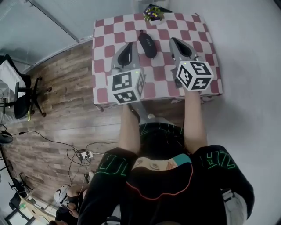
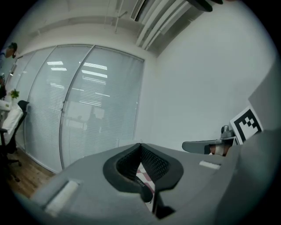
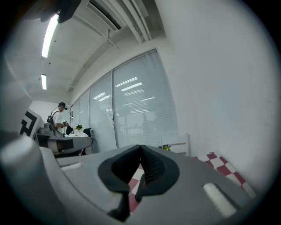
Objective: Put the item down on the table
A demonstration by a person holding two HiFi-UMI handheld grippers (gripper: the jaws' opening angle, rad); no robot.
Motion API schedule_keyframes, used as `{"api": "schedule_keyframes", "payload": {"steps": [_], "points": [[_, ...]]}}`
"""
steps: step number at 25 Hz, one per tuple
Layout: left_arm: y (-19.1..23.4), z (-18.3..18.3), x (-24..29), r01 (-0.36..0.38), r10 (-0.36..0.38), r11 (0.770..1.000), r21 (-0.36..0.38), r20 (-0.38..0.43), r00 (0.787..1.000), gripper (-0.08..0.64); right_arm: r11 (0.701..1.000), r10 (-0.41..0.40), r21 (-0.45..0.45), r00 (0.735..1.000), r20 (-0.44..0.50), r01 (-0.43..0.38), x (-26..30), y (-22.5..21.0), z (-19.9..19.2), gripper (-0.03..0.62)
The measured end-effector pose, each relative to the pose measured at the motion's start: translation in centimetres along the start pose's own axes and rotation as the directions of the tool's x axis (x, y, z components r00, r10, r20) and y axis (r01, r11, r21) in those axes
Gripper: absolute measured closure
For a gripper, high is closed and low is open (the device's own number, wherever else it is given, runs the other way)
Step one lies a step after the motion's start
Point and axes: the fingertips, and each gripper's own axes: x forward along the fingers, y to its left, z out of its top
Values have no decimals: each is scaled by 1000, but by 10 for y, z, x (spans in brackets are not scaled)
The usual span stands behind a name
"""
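Observation:
A black oblong item (image 1: pixel 148 45) lies flat on the red-and-white checkered table (image 1: pixel 197 30), between my two grippers and touched by neither. My left gripper (image 1: pixel 130 45) hovers just left of it with its jaws shut and empty. Through the hollow behind the closed tips (image 2: pixel 140 145), the left gripper view shows part of the black item (image 2: pixel 141 183) and the cloth. My right gripper (image 1: pixel 173 40) is to the item's right, also shut with nothing between its pads (image 3: pixel 140 147). The checkered cloth (image 3: pixel 221 165) appears below it.
A small potted plant (image 1: pixel 153 13) stands at the table's far edge. A white wall runs along the right. On the wooden floor to the left are an office chair (image 1: pixel 19 99) and cables (image 1: pixel 81 154). A person (image 3: pixel 57 118) stands far off by a desk.

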Motion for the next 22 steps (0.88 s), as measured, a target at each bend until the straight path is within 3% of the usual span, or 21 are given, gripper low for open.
{"api": "schedule_keyframes", "payload": {"steps": [11, 22], "points": [[-3, 72, -13, -21, 4, 994, 111, 153, 988, 551, 997, -12, -74, 987, 162, 25, -31, -9, 70, 588], [-6, 109, -5, -26, 1, 992, 119, 204, 979, 551, 992, -24, -116, 978, 209, 49, -32, -16, 108, 589]]}}
